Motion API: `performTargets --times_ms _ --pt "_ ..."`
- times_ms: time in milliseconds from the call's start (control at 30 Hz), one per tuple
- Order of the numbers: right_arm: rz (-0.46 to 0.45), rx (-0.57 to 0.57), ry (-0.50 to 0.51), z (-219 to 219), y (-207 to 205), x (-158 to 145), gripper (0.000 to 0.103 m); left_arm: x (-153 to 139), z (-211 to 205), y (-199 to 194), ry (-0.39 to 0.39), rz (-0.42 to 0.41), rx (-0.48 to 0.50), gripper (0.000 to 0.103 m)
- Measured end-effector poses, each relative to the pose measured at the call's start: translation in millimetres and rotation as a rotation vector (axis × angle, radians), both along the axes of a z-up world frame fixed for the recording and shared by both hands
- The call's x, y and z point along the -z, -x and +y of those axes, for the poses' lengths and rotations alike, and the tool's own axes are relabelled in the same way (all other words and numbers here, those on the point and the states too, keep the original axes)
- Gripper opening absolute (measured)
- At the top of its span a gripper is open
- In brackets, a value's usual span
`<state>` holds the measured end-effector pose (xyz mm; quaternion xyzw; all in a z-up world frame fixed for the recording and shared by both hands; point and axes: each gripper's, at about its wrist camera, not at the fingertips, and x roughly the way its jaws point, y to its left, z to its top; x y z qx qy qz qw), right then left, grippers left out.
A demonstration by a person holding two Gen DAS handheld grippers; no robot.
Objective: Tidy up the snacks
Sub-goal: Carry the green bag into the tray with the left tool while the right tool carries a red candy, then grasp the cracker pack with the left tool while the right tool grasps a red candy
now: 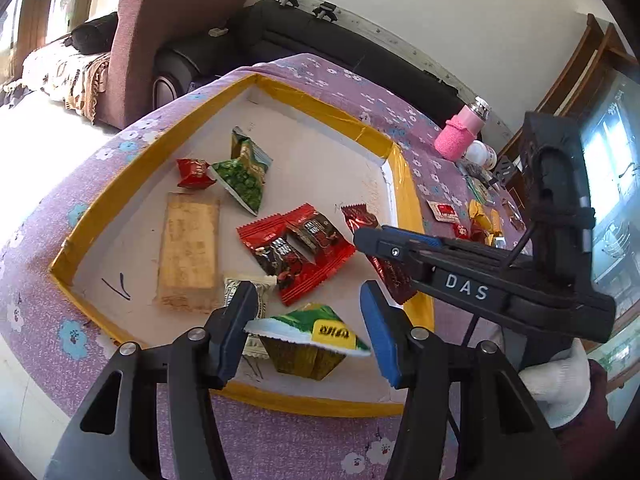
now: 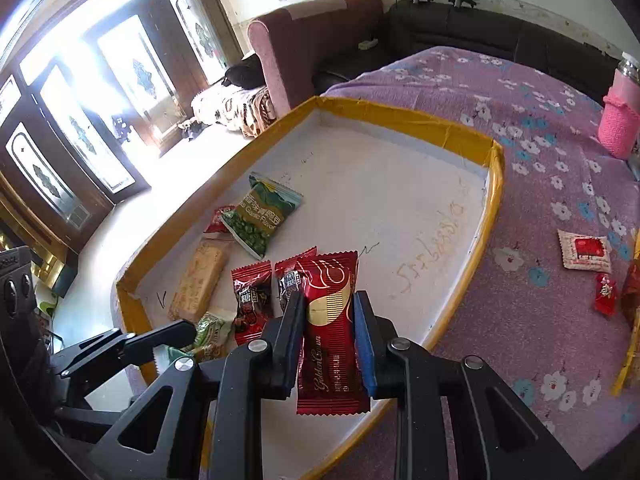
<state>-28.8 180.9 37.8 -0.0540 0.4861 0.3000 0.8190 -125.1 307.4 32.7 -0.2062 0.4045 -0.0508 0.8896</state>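
Note:
A shallow white tray with a yellow taped rim (image 1: 132,178) (image 2: 400,114) lies on the purple flowered cloth. In it are a green pea packet (image 1: 240,176) (image 2: 260,216), a small red packet (image 1: 194,172), a tan biscuit bar (image 1: 190,248) (image 2: 200,284) and two red-black packets (image 1: 296,248) (image 2: 252,300). My left gripper (image 1: 308,326) is open over the tray's near edge, its jaws on either side of a green-topped cup snack (image 1: 308,340). My right gripper (image 2: 328,336) is shut on a dark red Golden Crown bar (image 2: 330,332) above the tray; the gripper also shows in the left wrist view (image 1: 400,246).
Loose sweets and a white-red packet (image 2: 584,250) (image 1: 442,212) lie on the cloth right of the tray. A pink-sleeved bottle (image 1: 460,136) (image 2: 622,120) stands at the far right. Sofas (image 1: 140,40) stand behind the table, and glass doors (image 2: 80,120) are at left.

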Motion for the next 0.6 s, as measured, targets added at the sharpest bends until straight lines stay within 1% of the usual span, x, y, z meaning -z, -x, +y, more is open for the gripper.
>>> performTargets --times_ms 33,100,167,300,433,500,533,600 --pt "0.006 -0.001 0.009 1.6 -1.6 3.7 0.028 -1.3 5.1 2.1 0.011 -0.005 -0.009 0.053" --pt "0.01 0.013 0.012 0.9 -3.5 7.6 0.028 -3.7 13.0 4.5 0.031 -0.018 -0.02 0.056" --pt "0.024 0.021 -0.018 -2.6 -4.3 7.1 0.029 -5.7 18.5 6.1 0.052 -0.032 -0.031 0.057" --pt "0.011 0.045 -0.056 -13.8 0.2 -4.5 0.031 -8.0 25.7 8.4 0.107 -0.057 -0.049 0.057" --pt "-0.007 0.089 -0.103 -40.5 5.7 -17.1 0.039 -14.5 26.4 11.5 0.123 -0.081 -0.055 0.058" --pt "-0.005 0.103 -0.148 -59.8 8.1 -21.7 0.04 -17.7 23.9 11.9 0.121 -0.086 -0.05 0.061" --pt "-0.013 0.126 -0.148 -70.5 9.0 -23.8 0.043 -19.4 21.4 11.9 0.119 -0.089 -0.045 0.061" --pt "-0.033 0.172 -0.154 -95.8 8.4 -29.3 0.043 -22.0 16.7 11.9 0.113 -0.091 -0.033 0.061"
